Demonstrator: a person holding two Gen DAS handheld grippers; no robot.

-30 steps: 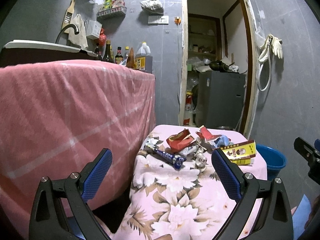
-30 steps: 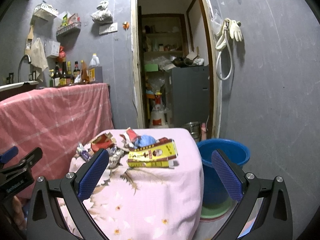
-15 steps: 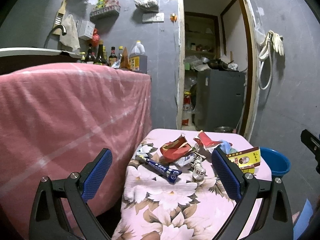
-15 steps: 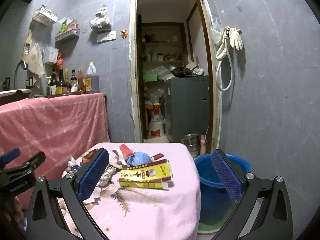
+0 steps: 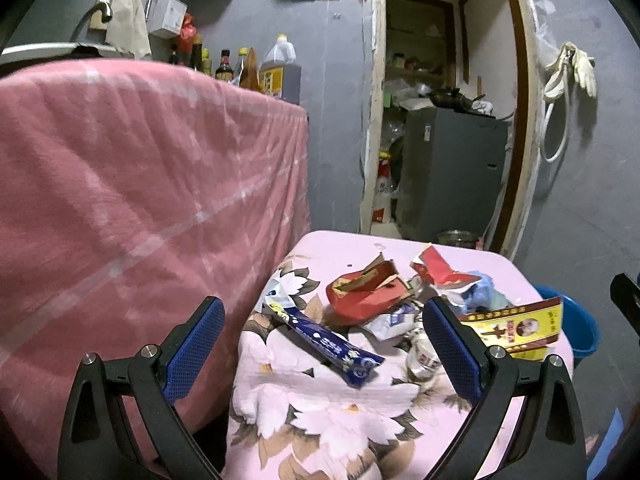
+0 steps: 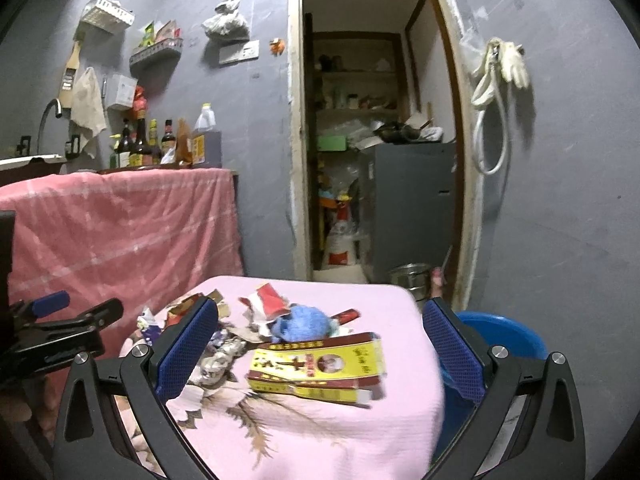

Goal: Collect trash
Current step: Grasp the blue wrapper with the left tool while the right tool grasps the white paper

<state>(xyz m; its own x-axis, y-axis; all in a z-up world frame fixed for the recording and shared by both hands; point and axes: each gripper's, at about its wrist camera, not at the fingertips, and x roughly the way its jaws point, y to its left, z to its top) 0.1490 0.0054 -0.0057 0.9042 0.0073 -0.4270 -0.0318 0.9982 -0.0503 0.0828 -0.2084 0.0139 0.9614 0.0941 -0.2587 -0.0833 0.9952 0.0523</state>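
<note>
A heap of trash (image 5: 372,300) lies on the floral-clothed table (image 5: 340,412), just beyond both tongs. The left gripper (image 5: 320,344) and right gripper (image 6: 320,352) gape wide, empty. A blue bucket (image 6: 504,336) stands right of the table.
</note>
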